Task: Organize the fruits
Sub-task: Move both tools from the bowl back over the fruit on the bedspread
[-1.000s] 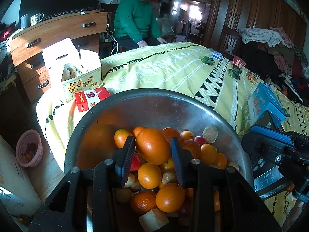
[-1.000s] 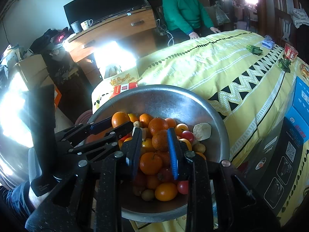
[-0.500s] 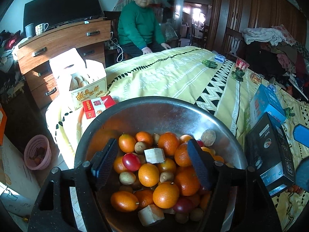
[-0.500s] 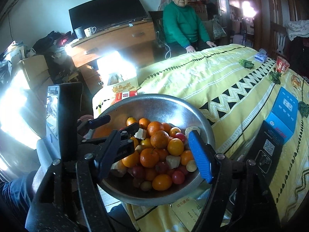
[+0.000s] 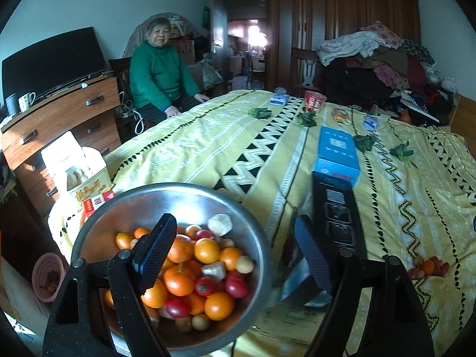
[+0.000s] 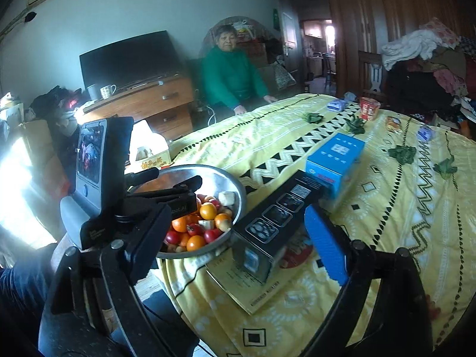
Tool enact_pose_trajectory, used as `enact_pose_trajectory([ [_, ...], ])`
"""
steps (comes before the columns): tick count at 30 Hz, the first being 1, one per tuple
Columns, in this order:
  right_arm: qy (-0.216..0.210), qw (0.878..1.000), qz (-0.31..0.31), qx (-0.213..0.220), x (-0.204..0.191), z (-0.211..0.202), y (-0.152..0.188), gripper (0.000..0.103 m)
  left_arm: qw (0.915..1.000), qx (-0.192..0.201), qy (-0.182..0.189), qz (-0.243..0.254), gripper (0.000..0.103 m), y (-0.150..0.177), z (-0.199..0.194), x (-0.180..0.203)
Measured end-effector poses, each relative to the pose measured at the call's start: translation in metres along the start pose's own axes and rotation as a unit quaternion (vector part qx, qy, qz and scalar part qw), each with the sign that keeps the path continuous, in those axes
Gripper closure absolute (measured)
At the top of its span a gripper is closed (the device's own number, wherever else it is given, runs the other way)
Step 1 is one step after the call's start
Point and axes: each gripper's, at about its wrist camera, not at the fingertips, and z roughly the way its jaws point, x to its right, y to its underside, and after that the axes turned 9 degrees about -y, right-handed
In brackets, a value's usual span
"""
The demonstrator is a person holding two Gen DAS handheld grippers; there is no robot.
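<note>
A steel bowl [image 5: 142, 202] full of oranges [image 5: 218, 305], small tomatoes and other small fruit sits at the near left corner of the yellow tablecloth; it also shows in the right wrist view [image 6: 208, 172]. My left gripper [image 5: 235, 255] is open and empty, held above the bowl's right side. My right gripper [image 6: 235, 235] is open and empty, back from the bowl, over a black box [image 6: 276, 214]. A small pile of fruit [image 5: 428, 267] lies on the cloth at the right.
A blue box [image 5: 337, 154] lies behind the black box [image 5: 336, 208]. Leafy greens [image 5: 306, 119], a red cup [image 5: 314, 101] and small packets lie farther back. A cream carton [image 5: 80, 175] and a red pack stand left of the bowl. A person in green sits at the far side.
Both grippers opened; the left one let go of an orange into the bowl. Both then pulled up and back and turned right, so the bowl now sits lower left.
</note>
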Motion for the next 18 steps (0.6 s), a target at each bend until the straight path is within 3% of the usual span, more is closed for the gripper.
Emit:
enact_pose_trajectory([
  [10, 0.065, 0.995, 0.069, 0.023, 0.054, -0.064, 0.040, 0.009, 0.9931, 0.008, 0.066, 0.097, 0.020, 0.014, -0.034, 0.122],
  [18, 0.084, 0.988, 0.126, 0.043, 0.092, -0.099, 0.072, 0.005, 0.9852, 0.013, 0.077, 0.152, 0.020, 0.026, -0.054, 0.183],
])
